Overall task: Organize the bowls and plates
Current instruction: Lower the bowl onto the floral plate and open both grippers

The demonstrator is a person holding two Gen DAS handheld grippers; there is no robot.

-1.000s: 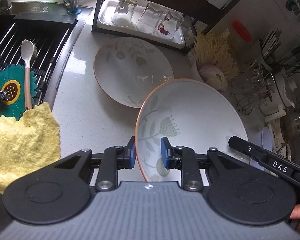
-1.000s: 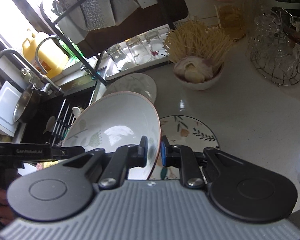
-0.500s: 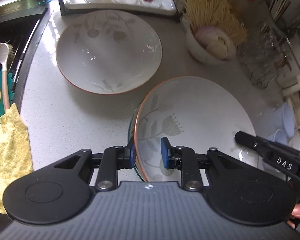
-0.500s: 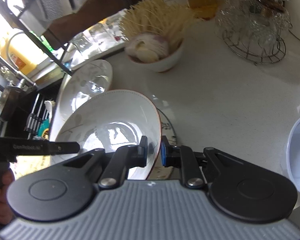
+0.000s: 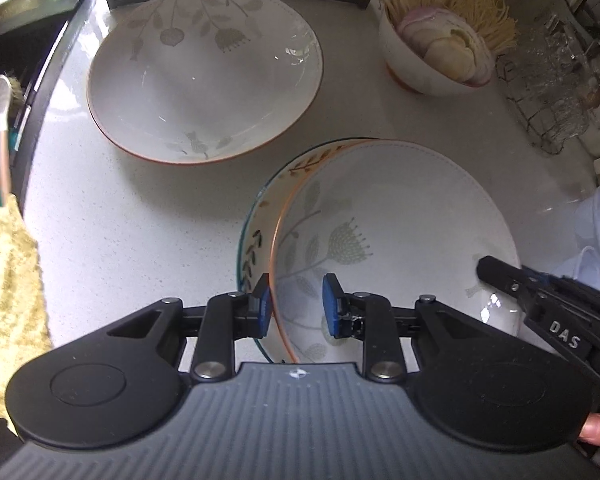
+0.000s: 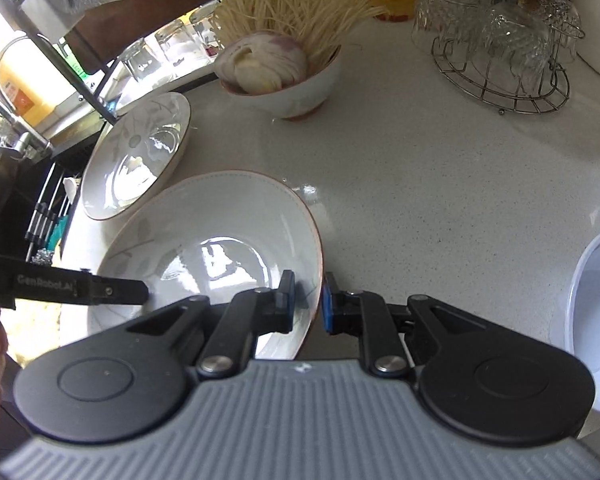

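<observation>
A white bowl [image 5: 400,220] with an orange rim and pale flower print is held from two sides, low over the counter. My left gripper [image 5: 298,312] is shut on its near-left rim. My right gripper [image 6: 308,304] is shut on the opposite rim, with one pad inside and one outside. Under the bowl lies a teal-rimmed leaf-pattern plate [image 5: 256,240], with only its left edge showing. I cannot tell whether the bowl touches it. In the right wrist view that plate is hidden. A second matching white bowl [image 5: 204,76] rests on the counter further back.
A small bowl of enoki mushrooms and onion [image 5: 440,52] stands at the back right. Beside it is a wire rack of glasses [image 6: 500,40]. A white plastic bowl [image 6: 592,320] is at the right edge. The sink [image 5: 4,80] and a yellow cloth [image 5: 8,280] lie left.
Both grippers have carried the bowl down and to the right, and it now hangs over the leaf-pattern plate. The grip on both rims is unchanged.
</observation>
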